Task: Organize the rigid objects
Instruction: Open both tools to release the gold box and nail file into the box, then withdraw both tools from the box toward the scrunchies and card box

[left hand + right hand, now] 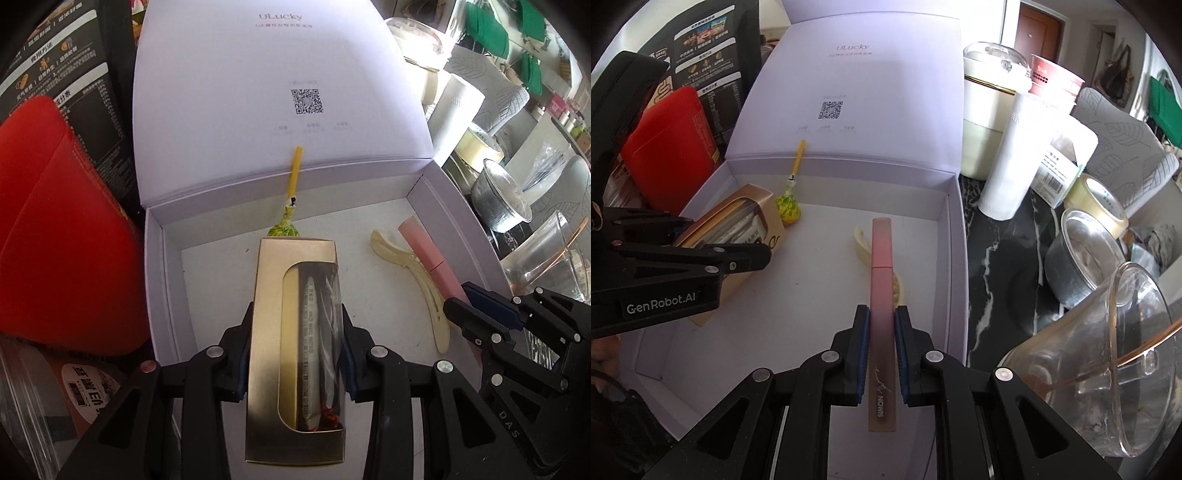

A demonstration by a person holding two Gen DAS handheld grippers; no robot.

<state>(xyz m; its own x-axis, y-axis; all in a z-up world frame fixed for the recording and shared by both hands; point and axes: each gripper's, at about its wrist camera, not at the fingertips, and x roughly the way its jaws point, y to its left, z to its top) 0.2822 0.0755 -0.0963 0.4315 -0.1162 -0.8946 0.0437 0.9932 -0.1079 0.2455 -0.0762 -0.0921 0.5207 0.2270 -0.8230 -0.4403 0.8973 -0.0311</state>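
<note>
An open white box with its lid standing up at the back fills both views. My left gripper is shut on a gold carton with a clear window, held over the box's left half. My right gripper is shut on a slim pink tube over the box's right side. On the box floor lie a cream hair clip under the tube and a green-wrapped lollipop with a yellow stick near the back wall.
A red pouch and dark printed packaging stand left of the box. Right of it, on a dark marbled top, are a white tumbler, a cream jar, a tape roll, a foil cup and a glass pitcher.
</note>
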